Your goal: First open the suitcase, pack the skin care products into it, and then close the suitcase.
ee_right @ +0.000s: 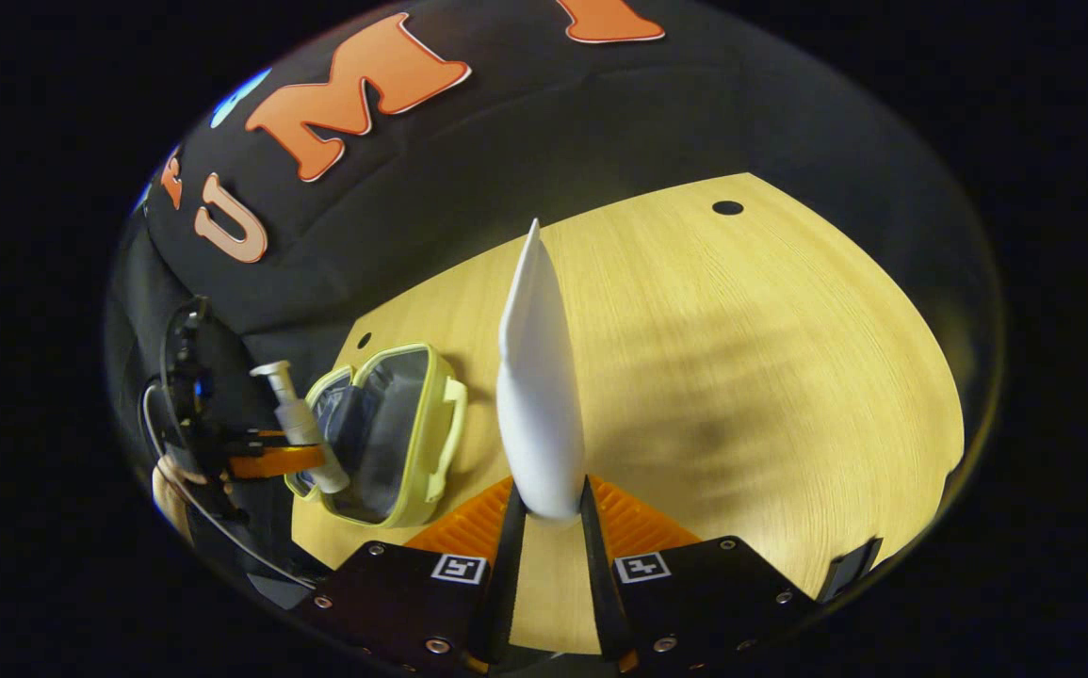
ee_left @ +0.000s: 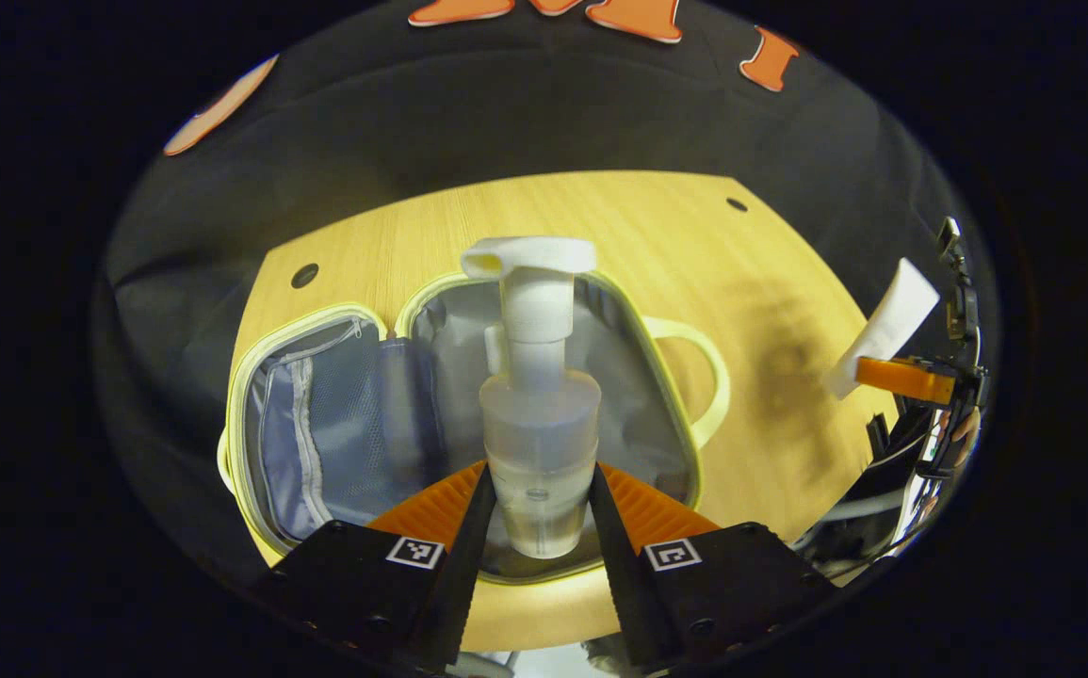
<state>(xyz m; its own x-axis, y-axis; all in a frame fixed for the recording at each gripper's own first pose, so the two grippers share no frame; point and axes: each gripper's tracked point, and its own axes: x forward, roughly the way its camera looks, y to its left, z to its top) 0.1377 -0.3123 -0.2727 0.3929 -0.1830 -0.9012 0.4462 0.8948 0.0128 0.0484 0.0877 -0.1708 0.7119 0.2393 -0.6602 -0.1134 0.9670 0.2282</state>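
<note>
Left claw clamps the pump bottle above the open suitcase at its 12 o'clock, right claw pinches the white tube over the desk, and that top-heavy bottle could tip if dropped upright!

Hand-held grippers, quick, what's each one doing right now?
Left hand-held gripper: closed on the clear plastic pump bottle with white pump head.
Right hand-held gripper: closed on the white squeeze tube.
</note>
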